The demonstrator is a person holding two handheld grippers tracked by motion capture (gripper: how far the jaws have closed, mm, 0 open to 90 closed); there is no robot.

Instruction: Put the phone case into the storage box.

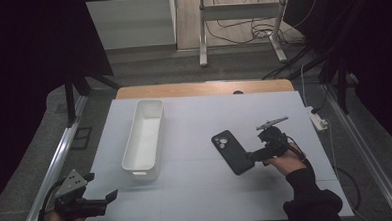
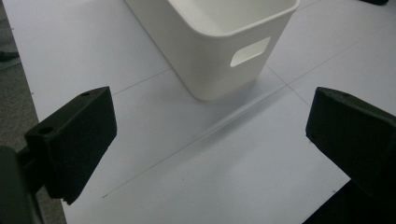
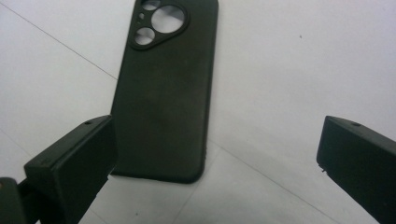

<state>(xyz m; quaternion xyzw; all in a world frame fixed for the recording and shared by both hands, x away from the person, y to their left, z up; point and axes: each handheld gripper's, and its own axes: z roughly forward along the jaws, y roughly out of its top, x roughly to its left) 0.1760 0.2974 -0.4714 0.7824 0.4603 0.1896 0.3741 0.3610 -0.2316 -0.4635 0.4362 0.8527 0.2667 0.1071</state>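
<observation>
Phone case (image 1: 232,152) lies flat mid-table, bare surface all around.

A long white bin (image 1: 144,138) is standing lengthwise on the left part of the white table (image 1: 197,190), open side up, with a cut-out handle in its near end wall. A strip of wooden tabletop (image 1: 203,88) is showing at the far edge. Beyond it, grey metal frame legs (image 1: 202,35) are standing on the floor among trailing black cables (image 1: 241,36). A white power strip (image 1: 317,119) is lying just off the table's right edge.
</observation>
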